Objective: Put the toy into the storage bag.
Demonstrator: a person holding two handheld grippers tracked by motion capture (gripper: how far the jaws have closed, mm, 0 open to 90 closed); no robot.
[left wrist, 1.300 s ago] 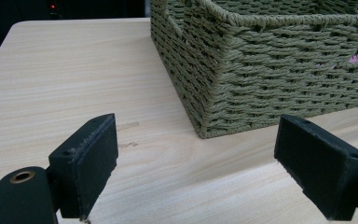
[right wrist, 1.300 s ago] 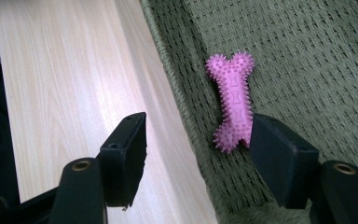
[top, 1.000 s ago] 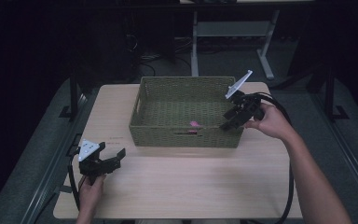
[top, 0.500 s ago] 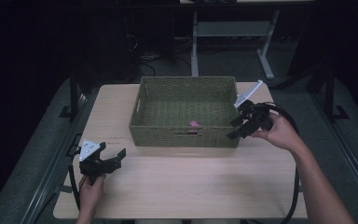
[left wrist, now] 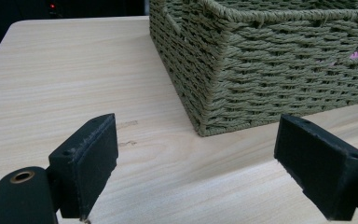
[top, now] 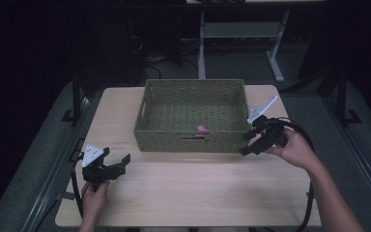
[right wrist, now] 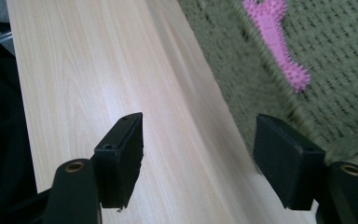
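At the left of the high view, the left gripper (top: 118,164) rests low over the pale wooden table (top: 193,193), near its front left corner, in a hand (top: 92,203) that comes up from the bottom edge. Its jaws stand wide apart with nothing between them; in the left gripper view they frame bare tabletop and the near corner of the basket. In the middle stands the olive-green woven rectangular basket (top: 188,141), towards the far side of the table. The small pink knobbly rubber toy (top: 202,128) lies on the basket floor, close to the front wall and right of centre; in the right gripper view it shows as a spiky pink stick (right wrist: 279,44) on the weave. At the right, the right gripper (top: 247,150) sits just beside the basket's front right corner, outside it and over the table. Its jaws are parted about halfway, have just been opening, and hold nothing
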